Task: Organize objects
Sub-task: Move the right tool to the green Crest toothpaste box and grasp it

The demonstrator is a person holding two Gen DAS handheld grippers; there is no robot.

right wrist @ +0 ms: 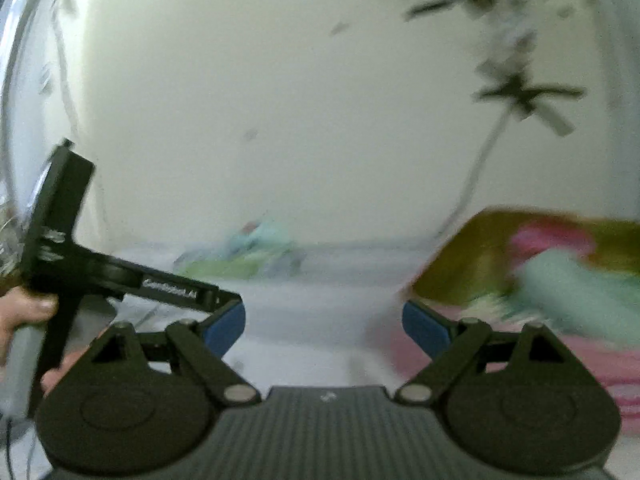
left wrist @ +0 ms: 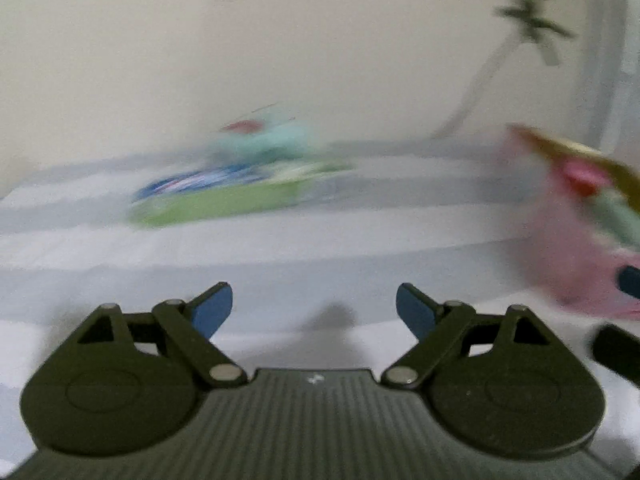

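Pink container [right wrist: 500, 356], blurred, lies on the white surface [left wrist: 280, 248] at the right of both wrist views; its olive-gold lid or flap [right wrist: 472, 264] stands raised, and pink and mint-green items [right wrist: 568, 292] show inside, too smeared to identify. Second cluster of objects, green, blue and teal [left wrist: 224, 188], rests farther back on the surface near the pale wall [left wrist: 280, 40]. Right gripper [right wrist: 324, 324]: blue pads spread wide, nothing between them, right pad just beside the container's near edge; contact cannot be judged. Left gripper [left wrist: 314, 312]: pads likewise spread and empty, over bare surface. Person's hand [right wrist: 24, 316] grips the left tool's handle at the right view's left margin.
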